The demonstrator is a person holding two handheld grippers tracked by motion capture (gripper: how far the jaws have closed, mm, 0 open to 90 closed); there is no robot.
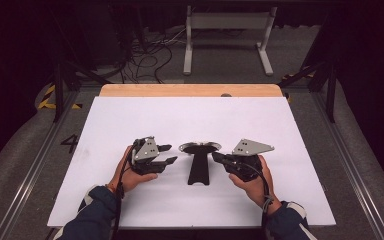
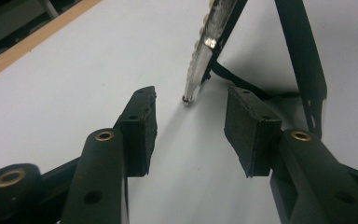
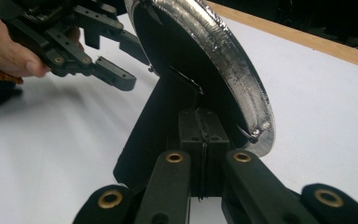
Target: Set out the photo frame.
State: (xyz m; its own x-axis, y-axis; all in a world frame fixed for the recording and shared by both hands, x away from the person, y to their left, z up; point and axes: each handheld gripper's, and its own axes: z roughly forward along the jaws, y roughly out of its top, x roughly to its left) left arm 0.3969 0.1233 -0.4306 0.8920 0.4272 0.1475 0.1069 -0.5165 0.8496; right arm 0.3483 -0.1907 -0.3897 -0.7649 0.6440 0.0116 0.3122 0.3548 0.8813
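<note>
I take the round mirror on its black stand [image 1: 199, 165] as my landmark; it sits on the white board [image 1: 130, 120], near the middle of the board's near half, and its silver-rimmed disc [image 3: 233, 60] leans back on the flat black foot that runs toward my side of the table.

My right gripper [image 1: 219, 157] comes in from the stand's right, its tips right at the stand. In the right gripper view I see its two jaws pressed flat together, pad against pad, with only a thin black strip [image 3: 203, 154] caught in the seam between them. That strip looks like part of the stand, behind the disc, but I cannot tell exactly which part it is. So this claw is clenched, pinching that thin piece.

My left gripper [image 1: 167, 154] sits on the other side of the stand, just beside the disc and not touching it. In the left gripper view its pads [image 2: 142, 126] stand apart over bare white board, with the disc's edge and a black strut ahead of them, beyond the tips. Nothing lies between the jaws; this claw is released.

Each hand [image 1: 130, 175] rests low over the board, on the near side of the stand.
</note>
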